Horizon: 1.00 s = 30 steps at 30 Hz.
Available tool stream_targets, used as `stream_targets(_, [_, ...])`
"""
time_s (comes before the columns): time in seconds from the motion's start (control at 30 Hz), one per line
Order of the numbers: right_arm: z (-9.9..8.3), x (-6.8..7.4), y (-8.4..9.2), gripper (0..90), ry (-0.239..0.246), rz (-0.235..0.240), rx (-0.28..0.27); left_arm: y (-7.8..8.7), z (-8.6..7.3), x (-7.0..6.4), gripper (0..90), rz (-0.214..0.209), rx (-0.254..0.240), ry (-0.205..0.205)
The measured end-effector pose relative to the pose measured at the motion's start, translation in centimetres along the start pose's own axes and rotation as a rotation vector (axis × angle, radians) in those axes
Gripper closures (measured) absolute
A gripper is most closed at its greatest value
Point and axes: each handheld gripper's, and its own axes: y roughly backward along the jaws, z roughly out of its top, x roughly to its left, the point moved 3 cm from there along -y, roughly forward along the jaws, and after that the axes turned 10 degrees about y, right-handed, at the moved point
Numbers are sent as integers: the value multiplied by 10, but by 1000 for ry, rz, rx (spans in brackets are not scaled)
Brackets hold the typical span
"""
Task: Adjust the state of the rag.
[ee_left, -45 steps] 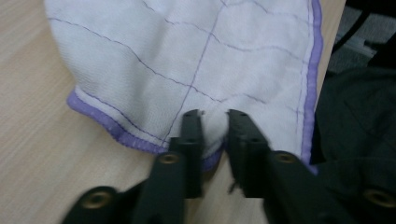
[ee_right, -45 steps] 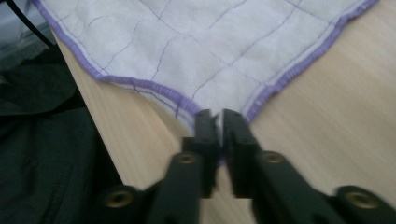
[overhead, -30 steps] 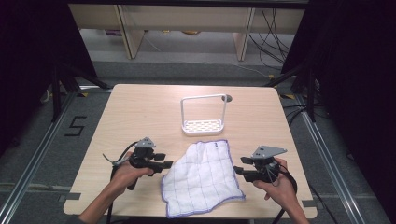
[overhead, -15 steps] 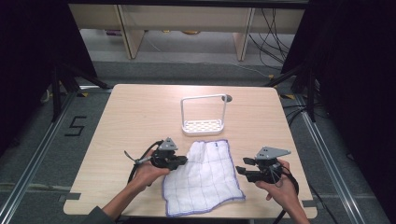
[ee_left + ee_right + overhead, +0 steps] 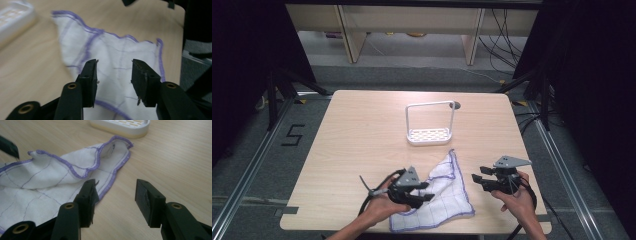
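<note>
A white cloth [image 5: 447,192] with purple stitched edges lies rumpled on the table near its front edge. Its left part is bunched and folded over toward the middle. My left gripper [image 5: 428,191] sits over the cloth's left side, pointing right. In the left gripper view its jaws stand open low over the cloth [image 5: 112,50], which spreads under and beyond the left gripper [image 5: 114,62]. My right gripper [image 5: 475,182] points left just off the cloth's right edge. It is open over bare wood, and in the right gripper view the right gripper [image 5: 116,182] has the cloth [image 5: 50,182] to its left.
A white wire-handled rack [image 5: 430,126] with a perforated base stands behind the cloth at mid table. The wooden table [image 5: 362,135] has bare room on its left and far sides. Its front edge runs close below both hands.
My left gripper has moved right, from beside the cloth onto its left part. The cloth's left side has been pushed over and bunched. The right gripper has barely moved.
</note>
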Motion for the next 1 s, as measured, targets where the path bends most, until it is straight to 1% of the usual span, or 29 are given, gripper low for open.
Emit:
stream_targets(0.03, [0,-2,0,516,4,-1,3,0,0,0,528,0,0,0])
stream_targets(0.07, [-1,-2,-1,513,-6,2,-6,9,3,16,513,32,-15,60])
stream_targets(0.1, [-1,-2,-1,513,-6,2,-6,9,3,16,499,32,-15,60])
stream_targets(0.13, [-2,-5,0,512,17,-14,-3,10,2,22,499,41,-10,77])
stream_targets(0.17, [-2,-5,-1,511,16,-8,-1,9,1,27,487,44,-9,105])
stream_targets(0.2, [-3,-4,-3,507,-1,-4,7,3,-1,34,443,36,15,147])
stream_targets(0.23, [-3,-4,-3,507,-1,-4,7,3,-1,34,442,36,15,147])
stream_targets(0.27, [-3,-3,-4,507,-7,-12,7,-4,-1,35,441,37,25,142])
stream_targets(0.3, [-3,-3,-4,507,-7,-12,7,-4,-1,35,438,37,25,142])
stream_targets(0.33, [-3,-3,-5,507,-7,-7,11,-9,-1,33,438,26,28,150])
stream_targets(0.37, [-3,-2,-6,505,-14,1,7,-13,0,32,437,14,40,143])
stream_targets(0.4, [-3,-4,-6,502,8,1,7,-23,1,27,433,-18,56,151])
stream_targets(0.43, [-3,-4,-6,502,8,1,7,-23,1,27,430,-18,56,151])
stream_targets(0.47, [-4,-4,-6,502,11,-5,15,-28,2,24,426,-31,70,144])
stream_targets(0.5, [-4,-4,-6,502,11,-5,15,-33,2,22,426,-29,83,137])
stream_targets(0.53, [-4,-4,-7,502,13,-5,15,-39,1,22,436,-32,98,120])
stream_targets(0.57, [-4,-1,-8,502,-20,5,12,-44,0,21,514,-49,103,115])
stream_targets(0.6, [-4,-3,-9,502,16,9,3,-44,2,22,735,-55,80,99])
stream_targets(0.63, [-4,-3,-9,502,16,9,3,-44,2,22,787,-55,80,99])
stream_targets(0.67, [-3,-2,-8,502,19,-1,15,-35,8,25,808,-36,63,68])
stream_targets(0.7, [-3,-2,-8,502,15,-3,12,-35,8,25,817,-36,63,68])
stream_targets(0.73, [-3,-3,-8,502,17,-4,13,-21,16,33,823,-22,31,65])
stream_targets(0.77, [-3,-3,-8,502,17,-4,13,-21,16,33,828,-22,31,65])
stream_targets(0.83, [-2,-3,-10,503,16,-10,9,-7,22,43,831,11,16,50])
stream_targets(0.87, [1,-4,-13,503,21,-18,22,2,26,55,831,40,14,51])
stream_targets(0.9, [1,-4,-13,503,21,-18,22,2,26,55,831,40,14,51])
stream_targets(0.93, [3,-1,-16,503,-6,-13,28,6,27,63,831,72,25,41])
stream_targets(0.97, [7,1,-22,503,5,-10,37,11,27,81,831,125,50,33])
stream_targets(1.0, [9,0,-25,503,35,-11,37,12,26,90,832,146,46,56])
